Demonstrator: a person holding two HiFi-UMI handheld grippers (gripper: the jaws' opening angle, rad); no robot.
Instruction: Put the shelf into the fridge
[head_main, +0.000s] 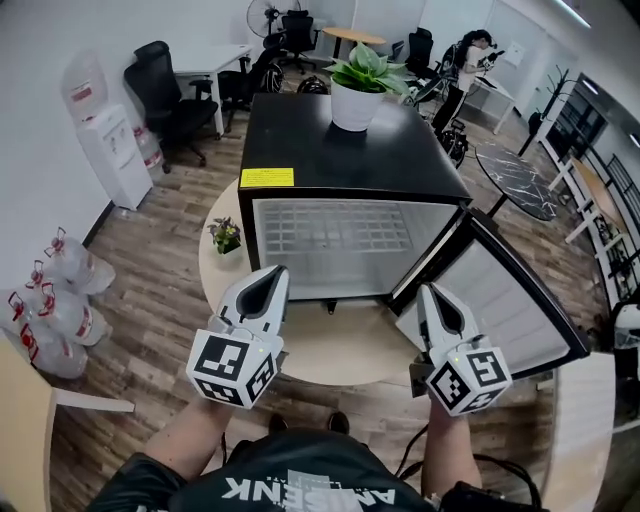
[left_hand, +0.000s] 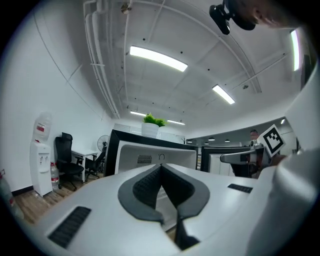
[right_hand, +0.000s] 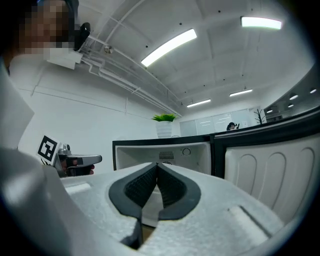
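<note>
A black mini fridge (head_main: 350, 150) stands on a round table (head_main: 330, 350) with its door (head_main: 500, 300) swung open to the right. Inside its white compartment a wire grid shelf (head_main: 335, 232) lies flat. My left gripper (head_main: 278, 272) is held just before the fridge's lower left corner, shut and empty. At the right, my right gripper (head_main: 427, 291) sits by the door's hinge side, also shut with nothing in it. In the left gripper view the pads (left_hand: 150, 185) meet in front of the open fridge (left_hand: 150, 152). The right gripper view shows the same closed pads (right_hand: 170, 187) and fridge (right_hand: 165, 155).
A potted plant (head_main: 362, 85) stands on the fridge top and a small flower pot (head_main: 225, 237) on the table at left. A water dispenser (head_main: 115, 150) and several water bottles (head_main: 50, 300) line the left wall. Office chairs (head_main: 165, 85) and desks fill the back.
</note>
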